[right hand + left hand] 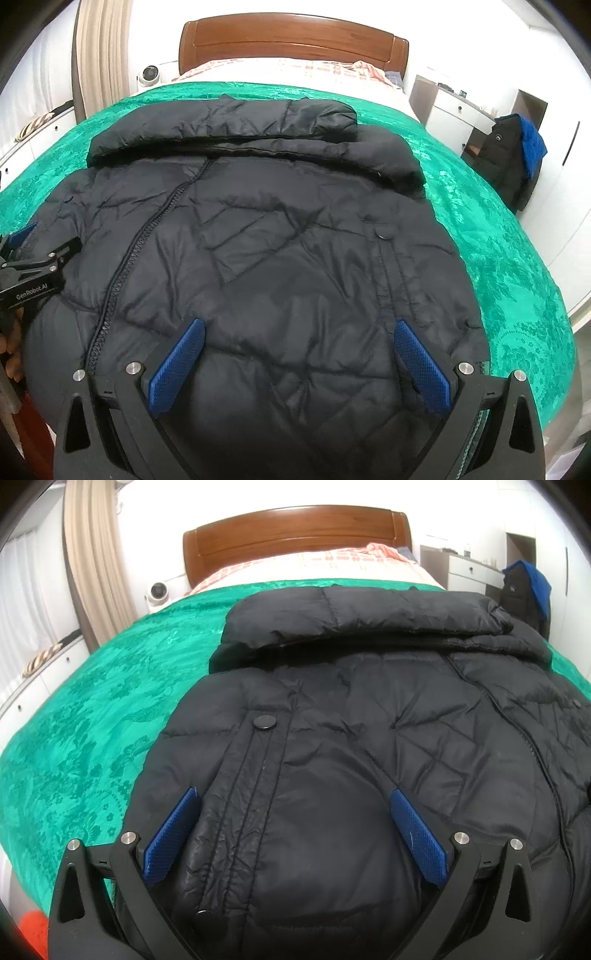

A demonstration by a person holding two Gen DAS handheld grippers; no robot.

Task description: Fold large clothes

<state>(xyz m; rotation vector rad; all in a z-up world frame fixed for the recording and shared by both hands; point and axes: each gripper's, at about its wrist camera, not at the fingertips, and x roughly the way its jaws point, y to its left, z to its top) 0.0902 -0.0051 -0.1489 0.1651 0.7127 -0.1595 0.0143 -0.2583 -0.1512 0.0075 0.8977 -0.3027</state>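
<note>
A large black puffer jacket (351,738) lies on the green bedspread (92,709), its sleeves folded across the top. It also fills the right wrist view (258,251). My left gripper (293,797) is open, its blue pads (173,834) spread over the jacket's near left part by a snap button (264,722). My right gripper (299,328) is open over the jacket's near right part. The left gripper also shows at the left edge of the right wrist view (29,254).
The wooden headboard (295,528) and pink patterned bedding (332,561) are at the far end. A white dresser (450,110) and a chair draped with dark and blue clothes (517,155) stand to the right. Curtains (92,554) hang on the left.
</note>
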